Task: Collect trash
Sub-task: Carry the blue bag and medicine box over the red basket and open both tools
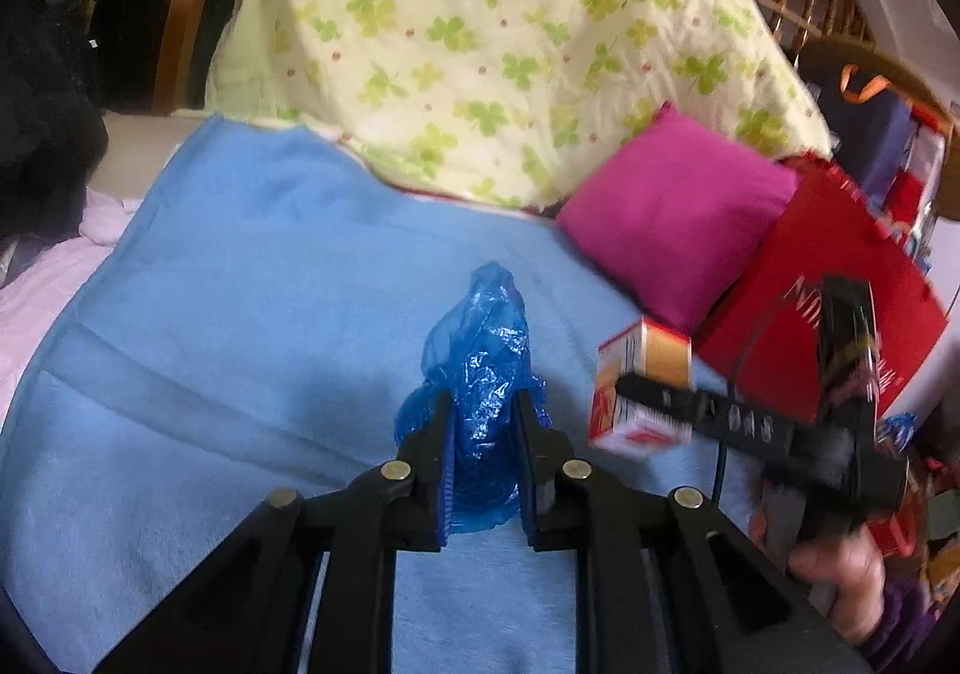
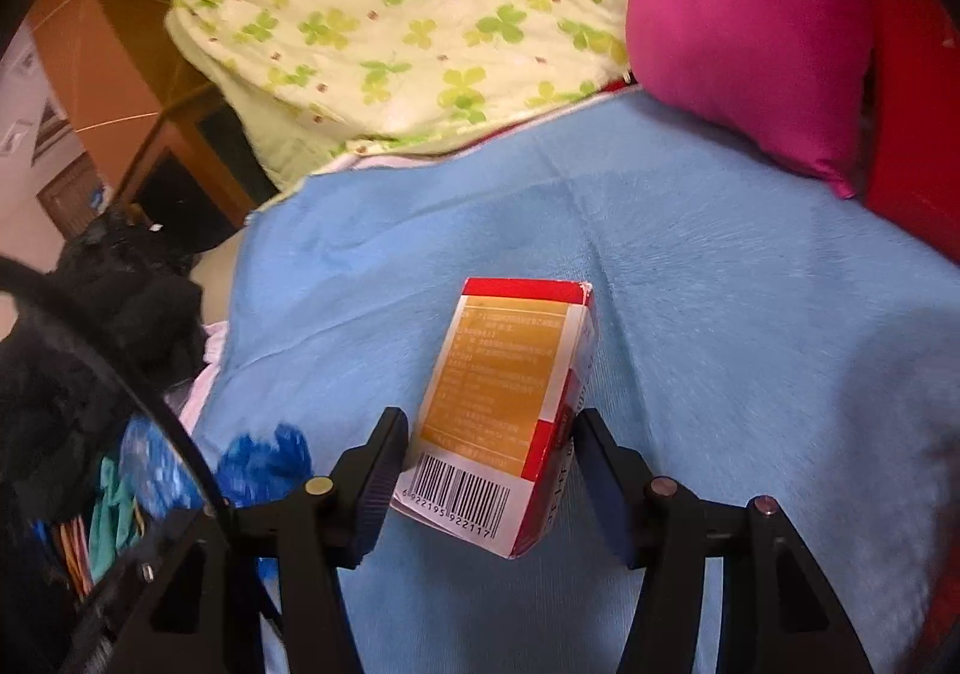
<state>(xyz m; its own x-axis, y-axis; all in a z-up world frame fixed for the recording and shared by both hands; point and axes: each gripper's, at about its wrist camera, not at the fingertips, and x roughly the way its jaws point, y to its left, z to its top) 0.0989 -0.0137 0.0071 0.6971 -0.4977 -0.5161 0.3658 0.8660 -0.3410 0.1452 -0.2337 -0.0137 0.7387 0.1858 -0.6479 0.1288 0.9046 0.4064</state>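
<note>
My left gripper (image 1: 482, 425) is shut on a crumpled blue plastic bag (image 1: 480, 350) and holds it above the light blue blanket (image 1: 240, 314). My right gripper (image 2: 489, 443) is shut on a small red, white and orange carton (image 2: 510, 392) with a barcode, held above the same blanket (image 2: 750, 326). In the left wrist view the right gripper (image 1: 636, 395) and its carton (image 1: 642, 386) are to the right of the bag. In the right wrist view the blue bag (image 2: 264, 458) shows at lower left.
A green clover-print quilt (image 1: 498, 32) is heaped at the back. A magenta pillow (image 1: 678, 212) and a red bag (image 1: 840, 278) lie at the right. A black fuzzy thing (image 2: 108, 326) sits at the left. Wooden furniture (image 1: 156, 14) stands behind.
</note>
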